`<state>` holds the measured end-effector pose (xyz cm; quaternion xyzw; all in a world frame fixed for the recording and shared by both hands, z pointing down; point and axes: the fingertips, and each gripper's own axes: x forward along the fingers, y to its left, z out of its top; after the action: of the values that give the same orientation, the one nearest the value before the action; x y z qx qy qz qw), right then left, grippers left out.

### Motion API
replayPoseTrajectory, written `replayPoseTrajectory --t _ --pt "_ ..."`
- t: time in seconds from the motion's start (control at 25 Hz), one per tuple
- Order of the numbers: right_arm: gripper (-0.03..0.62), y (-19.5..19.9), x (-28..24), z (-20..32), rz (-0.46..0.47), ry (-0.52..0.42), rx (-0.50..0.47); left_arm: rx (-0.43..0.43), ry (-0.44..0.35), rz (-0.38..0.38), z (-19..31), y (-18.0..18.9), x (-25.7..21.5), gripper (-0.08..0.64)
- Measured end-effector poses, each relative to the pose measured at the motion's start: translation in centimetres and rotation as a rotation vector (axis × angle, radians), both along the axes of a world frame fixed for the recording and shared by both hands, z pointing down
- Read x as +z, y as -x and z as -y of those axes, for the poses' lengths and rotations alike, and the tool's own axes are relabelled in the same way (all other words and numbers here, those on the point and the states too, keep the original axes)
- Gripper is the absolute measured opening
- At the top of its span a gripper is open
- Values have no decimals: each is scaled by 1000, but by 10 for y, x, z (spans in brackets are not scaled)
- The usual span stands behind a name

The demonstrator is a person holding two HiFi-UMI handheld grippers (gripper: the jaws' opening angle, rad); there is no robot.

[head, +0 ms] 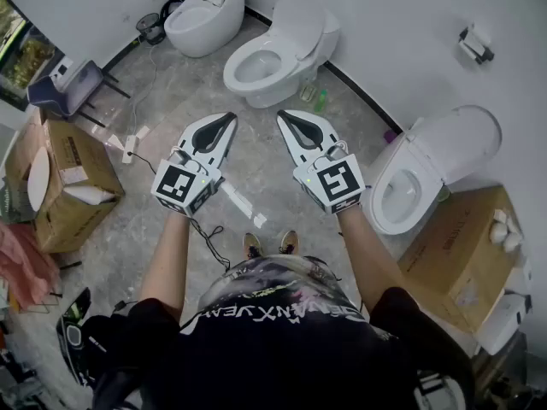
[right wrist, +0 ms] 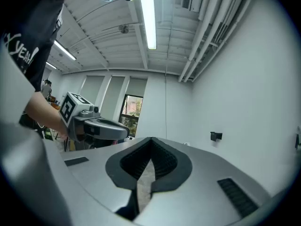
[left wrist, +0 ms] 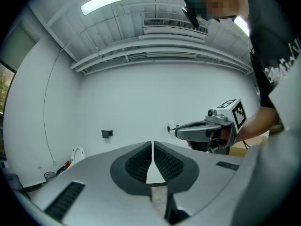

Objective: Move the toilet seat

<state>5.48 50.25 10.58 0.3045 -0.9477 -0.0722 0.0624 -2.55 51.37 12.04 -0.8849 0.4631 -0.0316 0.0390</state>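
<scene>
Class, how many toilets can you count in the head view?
3: the far toilet top left, the middle toilet top centre, the near toilet at right. Others may be hidden.

Three toilets along the walls: far toilet (head: 203, 20) at top, left of centre; middle toilet (head: 273, 58) just right of it; near toilet (head: 427, 169) at right, close beside the right forearm. Bottle (head: 320, 101) on the floor between middle toilet and wall. Wall holder (head: 474, 45) on the wall between middle and near toilets. Left gripper (head: 229, 120) and right gripper (head: 282, 116) side by side, apart, over the floor (head: 171, 84), tips toward middle toilet. Shoes (head: 269, 244) below, between them. Open box (head: 68, 186) on the floor at left, chair (head: 73, 84) beyond it. Power strip (head: 130, 148) between open box and left gripper. Cable (head: 209, 233) under the left forearm. Second box (head: 466, 246) just beside near toilet, at the person's right.
</scene>
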Motion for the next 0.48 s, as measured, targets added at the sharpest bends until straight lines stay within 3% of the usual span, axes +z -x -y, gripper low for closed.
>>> replayPoseTrajectory --t 0.48 --pt "0 1 8 -7 9 31 -3 6 2 2 -5 -2 2 34"
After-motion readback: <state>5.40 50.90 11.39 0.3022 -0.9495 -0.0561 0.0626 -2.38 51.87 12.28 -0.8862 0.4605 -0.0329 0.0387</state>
